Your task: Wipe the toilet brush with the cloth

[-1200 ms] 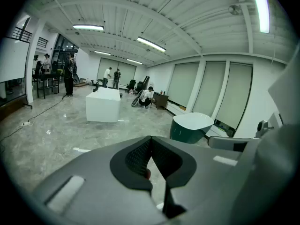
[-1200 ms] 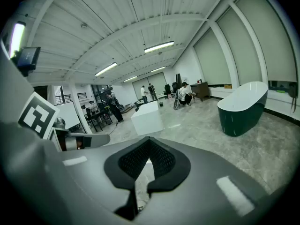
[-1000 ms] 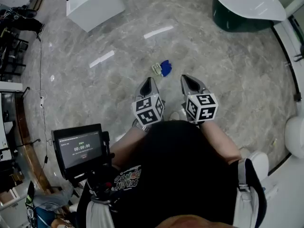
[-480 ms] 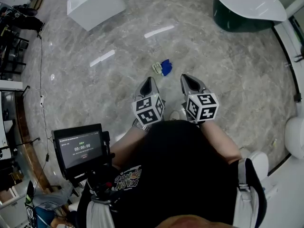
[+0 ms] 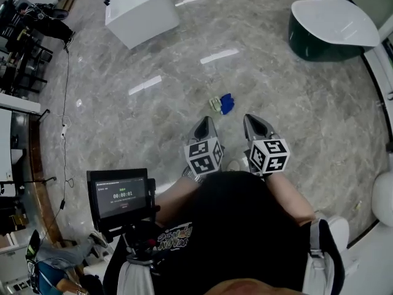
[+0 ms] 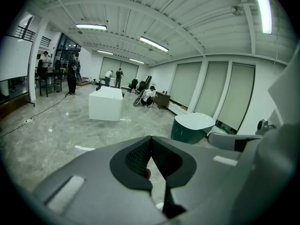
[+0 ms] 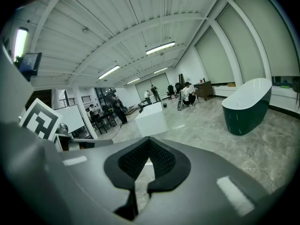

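Observation:
A small blue cloth (image 5: 228,103) lies crumpled on the grey marble floor, with a pale greenish thing (image 5: 215,105) touching its left side; it is too small to identify. No toilet brush is recognisable in any view. My left gripper (image 5: 206,123) and right gripper (image 5: 253,121) are held side by side just below the cloth in the head view, apart from it. In the left gripper view the left gripper (image 6: 150,140) has its jaws together with nothing held. The right gripper (image 7: 149,142) looks the same in its own view, jaws together and empty.
A dark green bathtub (image 5: 331,26) with a white rim stands at the far right. A white block (image 5: 141,8) stands at the far left. A monitor on a stand (image 5: 120,195) is at my left side. A white toilet (image 5: 384,196) shows at the right edge. Several people stand far off.
The head view has shifted, so the floor and the grippers sit slightly lower and further right in the picture. Both grippers keep their pose and stay shut.

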The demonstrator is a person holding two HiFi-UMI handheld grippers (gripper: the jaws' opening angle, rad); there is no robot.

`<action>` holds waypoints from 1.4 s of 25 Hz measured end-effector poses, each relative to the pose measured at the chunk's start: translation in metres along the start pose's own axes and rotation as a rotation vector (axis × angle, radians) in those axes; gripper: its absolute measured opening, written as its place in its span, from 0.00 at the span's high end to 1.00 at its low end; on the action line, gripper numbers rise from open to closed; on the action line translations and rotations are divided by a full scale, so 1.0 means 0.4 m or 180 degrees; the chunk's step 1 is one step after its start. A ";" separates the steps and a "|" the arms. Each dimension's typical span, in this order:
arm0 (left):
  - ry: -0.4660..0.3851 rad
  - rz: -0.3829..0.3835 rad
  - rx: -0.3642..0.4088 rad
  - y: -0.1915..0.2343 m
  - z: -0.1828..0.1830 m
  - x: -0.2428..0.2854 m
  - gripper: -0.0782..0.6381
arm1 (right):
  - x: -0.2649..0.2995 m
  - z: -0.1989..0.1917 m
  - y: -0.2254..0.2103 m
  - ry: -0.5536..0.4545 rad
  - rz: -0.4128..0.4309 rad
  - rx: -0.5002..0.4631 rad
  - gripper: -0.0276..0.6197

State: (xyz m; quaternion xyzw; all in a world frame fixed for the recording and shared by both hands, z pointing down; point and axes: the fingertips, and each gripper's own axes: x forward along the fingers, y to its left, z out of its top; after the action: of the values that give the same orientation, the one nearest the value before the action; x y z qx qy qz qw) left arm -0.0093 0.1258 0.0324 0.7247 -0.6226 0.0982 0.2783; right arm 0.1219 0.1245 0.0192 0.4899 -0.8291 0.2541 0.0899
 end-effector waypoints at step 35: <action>0.0756 0.0061 -0.0333 0.349 -0.183 0.108 0.88 | 0.290 -0.255 0.144 0.0773 -0.0135 0.0460 0.88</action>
State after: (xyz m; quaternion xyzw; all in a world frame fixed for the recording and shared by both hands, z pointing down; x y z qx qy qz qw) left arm -0.1192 0.1179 0.1534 0.6864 -0.5965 0.1533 0.3866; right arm 0.0036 0.1099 0.1333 0.4782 -0.7810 0.3687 0.1594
